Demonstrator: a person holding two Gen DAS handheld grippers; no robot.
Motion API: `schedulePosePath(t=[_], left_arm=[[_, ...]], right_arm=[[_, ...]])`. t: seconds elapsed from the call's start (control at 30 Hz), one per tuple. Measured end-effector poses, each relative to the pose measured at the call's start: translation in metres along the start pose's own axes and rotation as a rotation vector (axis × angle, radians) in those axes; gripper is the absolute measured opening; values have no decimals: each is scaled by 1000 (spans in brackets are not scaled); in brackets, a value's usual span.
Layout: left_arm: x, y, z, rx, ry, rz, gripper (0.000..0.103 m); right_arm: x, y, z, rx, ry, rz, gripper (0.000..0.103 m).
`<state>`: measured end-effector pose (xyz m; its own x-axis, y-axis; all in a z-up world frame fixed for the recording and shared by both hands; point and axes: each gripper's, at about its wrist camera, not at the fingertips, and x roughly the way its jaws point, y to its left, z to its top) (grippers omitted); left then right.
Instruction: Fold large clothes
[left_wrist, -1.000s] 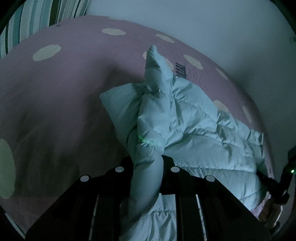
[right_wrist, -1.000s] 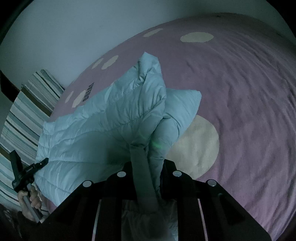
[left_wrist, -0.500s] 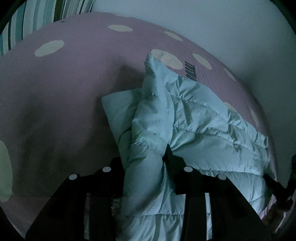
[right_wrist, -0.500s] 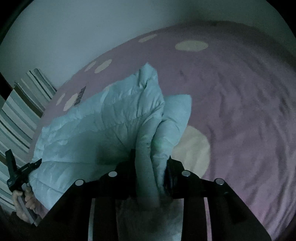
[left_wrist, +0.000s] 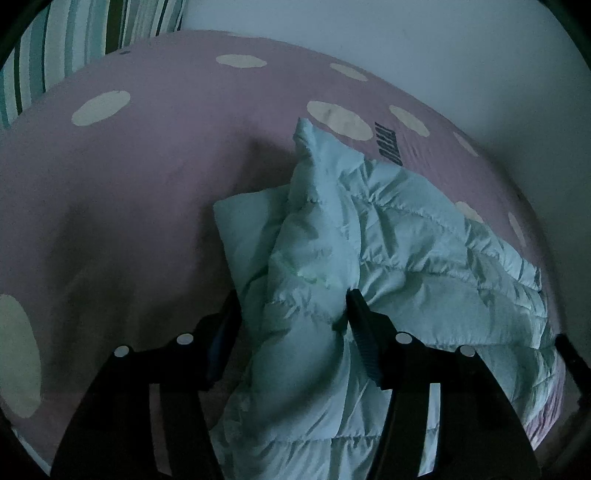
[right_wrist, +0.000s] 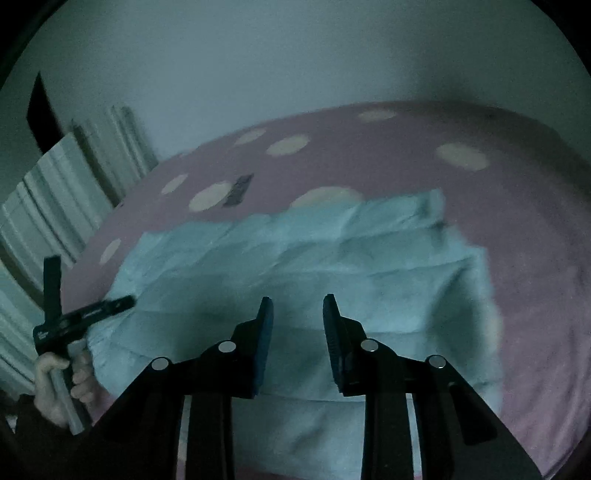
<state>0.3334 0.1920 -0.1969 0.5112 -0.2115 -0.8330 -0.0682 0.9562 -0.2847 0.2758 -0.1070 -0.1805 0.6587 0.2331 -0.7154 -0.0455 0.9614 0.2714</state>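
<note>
**A:** Where does the garment lie for you?

**B:** The pale mint quilted puffer jacket (left_wrist: 388, 236) is on the bed with the mauve sheet dotted in cream circles (left_wrist: 129, 177); in my right wrist view it (right_wrist: 314, 258) lies fairly flat, its far edge running across the bed and ending in a corner at the right; the picture is blurred, so I cannot read the seams there.

**A:** And the claws?

**B:** My left claw (left_wrist: 293, 306) has a thick bunched fold of the jacket between its fingers, the right finger (left_wrist: 364, 332) pressing into the fabric; the jaws stand fairly wide around that bulk; whether the left finger touches it I cannot tell. My right claw (right_wrist: 297, 306) stands parted with nothing between the jaws, above the jacket's near half.

**A:** Room to move?

**B:** In the left wrist view bare sheet stretches left of the jacket and beyond it; the white wall (left_wrist: 406, 48) borders the bed's far side, and a striped fabric in green and white bands (left_wrist: 74, 40) sits at the upper left corner. In the right wrist view I see the hand (right_wrist: 59, 384) gripping the left tool at the jacket's left edge; bare sheet lies to the right.
</note>
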Motion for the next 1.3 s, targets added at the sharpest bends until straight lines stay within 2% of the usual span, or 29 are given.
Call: schedulePosePath(t=[0.2, 0.4, 0.53, 0.7, 0.8, 0.97, 1.03, 1.3], left_arm=[[1, -2, 6, 39, 22, 2, 59], [8, 0, 11, 63, 66, -19, 63], [16, 1, 12, 57, 100, -50, 64], [25, -7, 10, 99, 116, -51, 64], [30, -6, 10, 92, 135, -95, 55], [29, -4, 12, 36, 158, -195, 21], [17, -12, 12, 56, 140, -183, 17], [-33, -59, 23, 120, 31, -171, 15]], right_arm=[[39, 40, -2, -64, 26, -3, 28], [68, 46, -18, -91, 84, -55, 28], [77, 49, -26, -124, 95, -96, 28], [81, 51, -29, -134, 106, -119, 28], [81, 51, -29, -132, 108, -121, 28], [83, 52, -29, -137, 106, -127, 28], [83, 52, -30, -146, 105, -135, 28], [86, 55, -32, -150, 105, -145, 28]])
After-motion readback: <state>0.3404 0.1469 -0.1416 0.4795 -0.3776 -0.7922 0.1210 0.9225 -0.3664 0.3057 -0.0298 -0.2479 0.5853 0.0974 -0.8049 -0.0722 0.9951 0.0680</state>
